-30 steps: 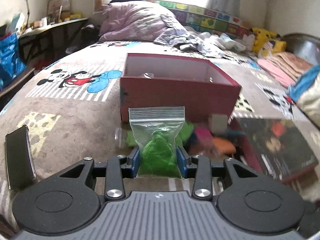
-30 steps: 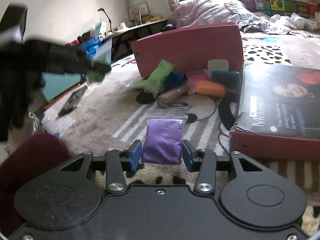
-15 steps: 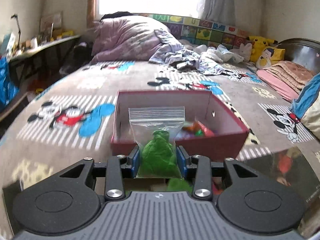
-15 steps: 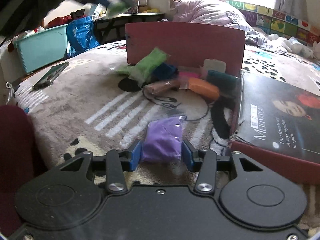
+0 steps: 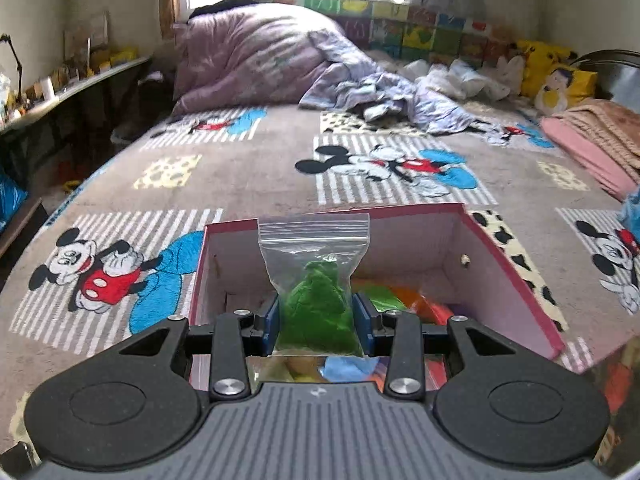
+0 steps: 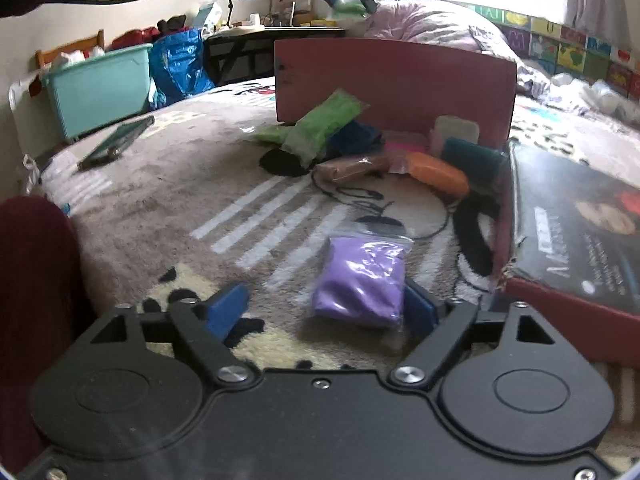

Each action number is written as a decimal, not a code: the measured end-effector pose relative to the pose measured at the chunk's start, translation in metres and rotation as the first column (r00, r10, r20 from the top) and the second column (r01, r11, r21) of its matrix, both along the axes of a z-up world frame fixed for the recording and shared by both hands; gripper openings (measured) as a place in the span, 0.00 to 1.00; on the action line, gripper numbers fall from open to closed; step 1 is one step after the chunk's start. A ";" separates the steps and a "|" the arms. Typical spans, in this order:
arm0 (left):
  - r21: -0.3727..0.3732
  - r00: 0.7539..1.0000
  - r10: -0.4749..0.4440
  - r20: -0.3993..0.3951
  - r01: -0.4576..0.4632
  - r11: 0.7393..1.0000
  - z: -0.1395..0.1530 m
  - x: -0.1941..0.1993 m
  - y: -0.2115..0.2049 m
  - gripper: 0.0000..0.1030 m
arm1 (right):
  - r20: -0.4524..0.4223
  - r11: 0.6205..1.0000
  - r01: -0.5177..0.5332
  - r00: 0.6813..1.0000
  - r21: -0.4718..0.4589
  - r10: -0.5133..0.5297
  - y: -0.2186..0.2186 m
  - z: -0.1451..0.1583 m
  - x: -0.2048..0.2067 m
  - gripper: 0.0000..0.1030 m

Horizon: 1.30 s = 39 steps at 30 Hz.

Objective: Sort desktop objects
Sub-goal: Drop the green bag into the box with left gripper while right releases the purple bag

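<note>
Green bag (image 5: 316, 304) in left claw (image 5: 316, 318), one purple bag (image 6: 360, 280), one red box (image 5: 520, 280)

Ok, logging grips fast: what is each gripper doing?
Left gripper: shut on green bag.
Right gripper: jaws opening, purple bag lying between them.

A clear zip bag of green clay (image 5: 316, 308) is held upright above the red box (image 5: 516, 268) — a purple bag (image 6: 360, 280) lies flat on the bed.
</note>
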<state>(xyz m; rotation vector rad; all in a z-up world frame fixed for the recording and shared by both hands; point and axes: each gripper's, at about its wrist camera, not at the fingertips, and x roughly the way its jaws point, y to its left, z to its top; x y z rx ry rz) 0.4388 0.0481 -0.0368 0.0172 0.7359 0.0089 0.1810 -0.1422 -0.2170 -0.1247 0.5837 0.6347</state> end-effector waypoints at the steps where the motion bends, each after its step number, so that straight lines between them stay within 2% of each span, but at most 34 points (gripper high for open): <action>1: -0.006 1.000 0.007 -0.015 -0.007 1.000 -0.002 0.008 0.002 0.36 | 0.003 1.000 -0.001 1.000 -0.006 0.001 0.002 0.000 -0.001 0.92; 4: -0.014 0.998 0.022 -0.055 -0.023 1.000 -0.009 0.028 0.006 0.36 | -0.002 1.000 0.000 1.000 0.017 0.000 0.001 -0.001 -0.001 0.94; 9: 0.016 0.990 0.045 -0.135 -0.044 0.999 -0.023 0.056 0.013 0.36 | -0.060 0.986 0.034 0.998 0.164 -0.025 -0.014 0.000 0.006 0.94; 14: 0.060 0.972 0.081 -0.220 -0.070 0.996 -0.041 0.079 0.019 0.36 | -0.090 0.979 0.048 0.995 0.197 -0.031 -0.014 0.002 0.011 0.94; 18: 0.068 0.967 0.092 -0.238 -0.078 0.995 -0.047 0.090 0.020 0.36 | -0.110 0.972 0.055 0.993 0.228 -0.031 -0.018 0.003 0.012 0.94; 27: 0.196 0.940 0.088 -0.329 -0.023 0.980 -0.066 0.110 0.002 0.36 | -0.104 0.976 0.045 0.994 0.213 -0.024 -0.016 0.002 0.013 0.94; 29: 0.194 0.936 0.092 -0.339 -0.027 0.981 -0.068 0.114 0.002 0.37 | -0.104 0.976 0.044 0.994 0.212 -0.022 -0.017 0.002 0.013 0.94; 30: 0.188 0.934 0.096 -0.343 -0.032 0.982 -0.069 0.115 0.002 0.39 | -0.103 0.976 0.043 0.994 0.212 -0.022 -0.017 0.002 0.013 0.94; 32: 0.190 0.931 0.116 -0.345 -0.052 0.980 -0.069 0.117 0.004 0.53 | -0.105 0.976 0.042 0.994 0.214 -0.020 -0.017 0.002 0.013 0.94; 33: 0.192 0.930 0.129 -0.344 -0.065 0.979 -0.069 0.117 0.005 0.57 | -0.106 0.976 0.042 0.994 0.216 -0.020 -0.018 0.002 0.014 0.94; 39: 0.136 0.943 0.140 -0.303 -0.103 0.985 -0.058 0.099 0.015 0.58 | -0.100 0.977 0.043 0.995 0.209 -0.022 -0.018 0.002 0.013 0.93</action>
